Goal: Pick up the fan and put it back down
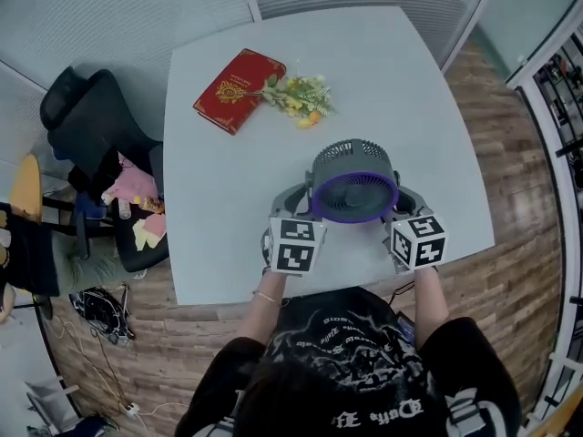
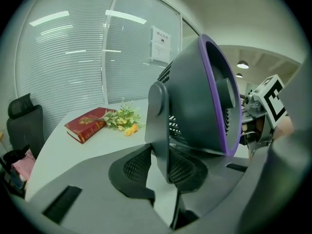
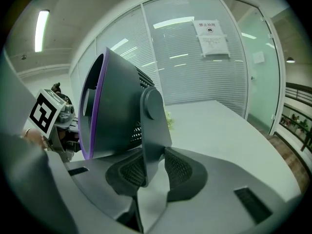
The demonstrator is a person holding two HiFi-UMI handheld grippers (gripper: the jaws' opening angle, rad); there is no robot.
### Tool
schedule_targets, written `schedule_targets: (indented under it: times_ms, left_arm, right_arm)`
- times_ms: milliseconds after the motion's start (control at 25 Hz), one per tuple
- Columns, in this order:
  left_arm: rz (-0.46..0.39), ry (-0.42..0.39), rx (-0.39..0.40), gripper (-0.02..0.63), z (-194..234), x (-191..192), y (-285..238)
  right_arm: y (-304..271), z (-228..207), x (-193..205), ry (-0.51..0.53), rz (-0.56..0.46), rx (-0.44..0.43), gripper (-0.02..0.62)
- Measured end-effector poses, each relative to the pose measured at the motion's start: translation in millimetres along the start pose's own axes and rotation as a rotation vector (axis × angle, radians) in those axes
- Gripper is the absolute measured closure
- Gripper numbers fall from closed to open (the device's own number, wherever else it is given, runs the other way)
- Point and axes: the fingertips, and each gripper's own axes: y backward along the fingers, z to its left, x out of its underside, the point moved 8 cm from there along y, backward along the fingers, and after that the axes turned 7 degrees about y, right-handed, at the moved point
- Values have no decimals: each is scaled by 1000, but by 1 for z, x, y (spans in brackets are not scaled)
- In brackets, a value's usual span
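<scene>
I have my left gripper (image 2: 158, 169) and right gripper (image 3: 146, 169) each clamped on a stiff side arm of the fan (image 1: 353, 182), rigid, top-heavy plastic at the table's (image 1: 228, 153) near edge, perhaps hanging just above it.

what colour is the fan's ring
The ring on the fan is purple, clearest in the head view.

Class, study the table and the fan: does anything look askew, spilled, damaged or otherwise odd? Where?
Nothing is spilled or damaged. The fan leans, its purple-rimmed face tilted up toward the person, its side arms clamped in the left gripper and right gripper. The red book lies askew to the table edges.
</scene>
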Motion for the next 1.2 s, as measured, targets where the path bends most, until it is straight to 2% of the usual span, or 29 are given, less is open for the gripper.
schedule_targets:
  times_ms: [320, 560, 1200]
  left_arm:
    - [44, 20, -11, 522, -10, -6, -46]
    - [43, 25, -22, 522, -14, -8, -74]
    - [108, 53, -34, 518, 1, -2, -135]
  right_arm:
    - [-25, -43, 6, -15, 35, -22, 497]
    - [-41, -67, 10, -9, 53, -43, 497]
    - [-97, -103, 17, 2, 108, -59, 500]
